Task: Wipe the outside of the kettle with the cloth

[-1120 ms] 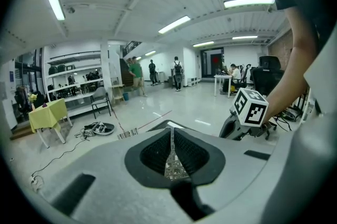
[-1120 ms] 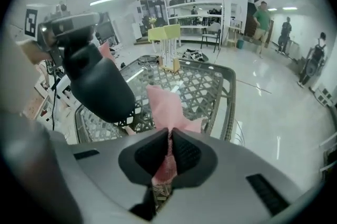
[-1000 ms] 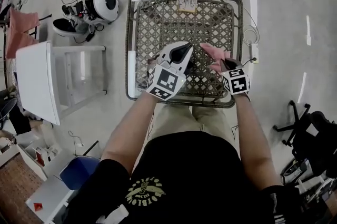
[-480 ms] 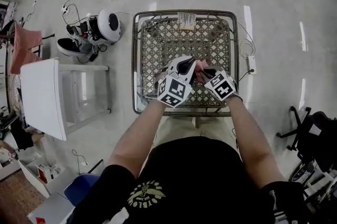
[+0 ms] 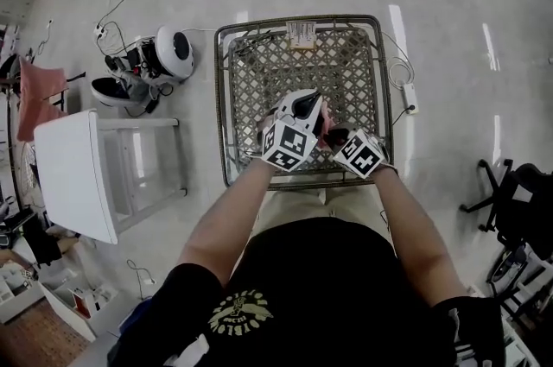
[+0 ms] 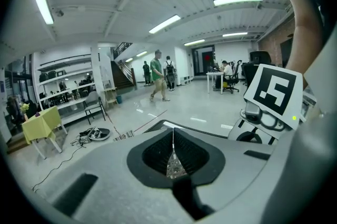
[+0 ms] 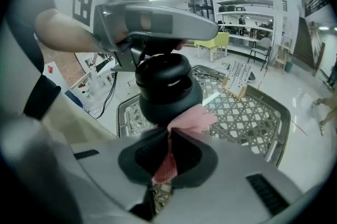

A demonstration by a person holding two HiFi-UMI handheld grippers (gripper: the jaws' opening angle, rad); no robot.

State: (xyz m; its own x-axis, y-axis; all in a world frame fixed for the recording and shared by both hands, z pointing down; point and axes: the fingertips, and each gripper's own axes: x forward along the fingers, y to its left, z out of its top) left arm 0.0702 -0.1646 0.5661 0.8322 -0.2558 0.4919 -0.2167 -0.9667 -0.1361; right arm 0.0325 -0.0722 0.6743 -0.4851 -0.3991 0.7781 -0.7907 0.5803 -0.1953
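Note:
My right gripper [image 7: 169, 130] is shut on a pink cloth [image 7: 192, 118], which bunches out past the jaw tips. The cloth presses against a black rounded body [image 7: 168, 88], seemingly the kettle, which hangs close under the left gripper's grey body. How it is held is hidden. In the head view both grippers meet over the near half of a lattice table [image 5: 346, 54]. The left gripper [image 5: 304, 102] is beside the right gripper [image 5: 335, 134], with the cloth [image 5: 325, 125] between them. In the left gripper view the left gripper [image 6: 172, 130] has its pads together, with nothing visible between them.
A paper tag [image 5: 302, 30] lies at the table's far edge. On the floor to the left stand a white shelf unit [image 5: 73, 175] and a round white appliance [image 5: 173, 53] with cables. A power strip [image 5: 408, 98] lies to the right, near a chair base [image 5: 492, 192].
My right gripper has swung left with the cloth, from the table's right side to right against the left gripper. The left gripper has stayed where it was.

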